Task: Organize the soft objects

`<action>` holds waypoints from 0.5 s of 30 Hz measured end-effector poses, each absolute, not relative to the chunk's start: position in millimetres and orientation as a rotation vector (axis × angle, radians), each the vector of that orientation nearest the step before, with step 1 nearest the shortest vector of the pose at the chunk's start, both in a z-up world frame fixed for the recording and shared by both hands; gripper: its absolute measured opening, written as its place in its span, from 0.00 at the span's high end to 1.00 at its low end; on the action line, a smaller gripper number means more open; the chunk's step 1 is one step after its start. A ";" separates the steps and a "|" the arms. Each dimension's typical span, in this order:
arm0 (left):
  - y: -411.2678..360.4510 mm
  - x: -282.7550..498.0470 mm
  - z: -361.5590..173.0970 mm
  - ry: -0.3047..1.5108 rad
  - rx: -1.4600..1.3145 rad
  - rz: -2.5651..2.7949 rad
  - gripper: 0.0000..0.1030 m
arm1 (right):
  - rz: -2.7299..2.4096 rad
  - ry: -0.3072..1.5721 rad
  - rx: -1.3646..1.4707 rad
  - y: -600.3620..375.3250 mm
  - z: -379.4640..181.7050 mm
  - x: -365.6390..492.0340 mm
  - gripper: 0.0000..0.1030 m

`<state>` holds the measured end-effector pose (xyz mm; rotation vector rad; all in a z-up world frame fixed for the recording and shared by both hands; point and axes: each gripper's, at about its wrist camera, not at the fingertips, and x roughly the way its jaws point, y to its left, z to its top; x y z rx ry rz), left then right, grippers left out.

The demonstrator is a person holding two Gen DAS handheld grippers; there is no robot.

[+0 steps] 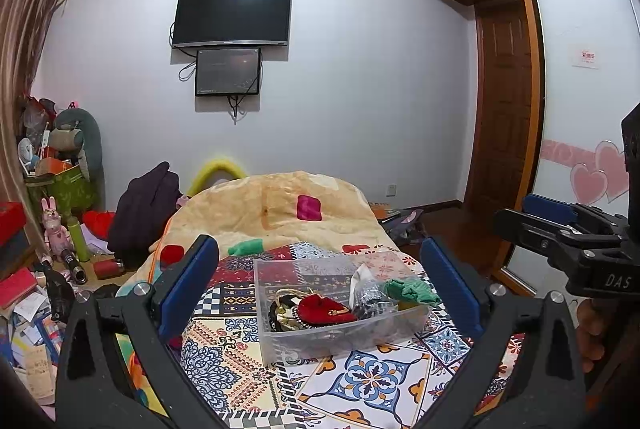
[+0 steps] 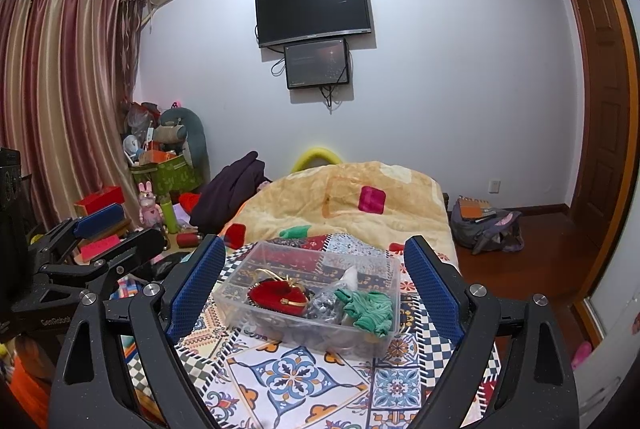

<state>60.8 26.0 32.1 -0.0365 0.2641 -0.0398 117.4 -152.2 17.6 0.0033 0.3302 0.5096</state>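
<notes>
A clear plastic bin (image 1: 320, 339) (image 2: 276, 329) sits on the patterned bedspread (image 1: 360, 381) (image 2: 296, 381). It holds a red velvet pouch (image 1: 322, 309) (image 2: 274, 295), a green cloth (image 1: 412, 291) (image 2: 370, 311), a grey-black bundle (image 1: 370, 295) (image 2: 326, 305) and dark cords. My left gripper (image 1: 320, 271) is open and empty, held above and in front of the bin. My right gripper (image 2: 316, 269) is open and empty, also above the bin. Each gripper shows at the edge of the other's view, the right in the left wrist view (image 1: 560, 225), the left in the right wrist view (image 2: 100, 229).
A folded beige quilt (image 1: 276, 205) (image 2: 348, 197) with coloured patches lies behind the bin. A dark garment (image 1: 144, 205) (image 2: 232, 189) hangs at the bed's left. Boxes, toys and bottles crowd the floor at left (image 1: 60, 229). A bag (image 2: 484, 225) lies on the floor at right.
</notes>
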 end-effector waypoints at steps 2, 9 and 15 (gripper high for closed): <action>26.0 60.8 32.1 0.264 -0.036 -0.040 0.01 | 0.509 0.330 0.003 -152.2 17.6 117.4 0.13; 26.1 59.6 34.2 0.260 -0.035 -0.039 0.00 | 0.509 0.328 0.004 -152.0 18.9 115.8 0.13; 26.2 58.8 36.9 0.256 -0.037 -0.037 0.00 | 0.511 0.325 0.006 -151.9 22.6 113.1 0.13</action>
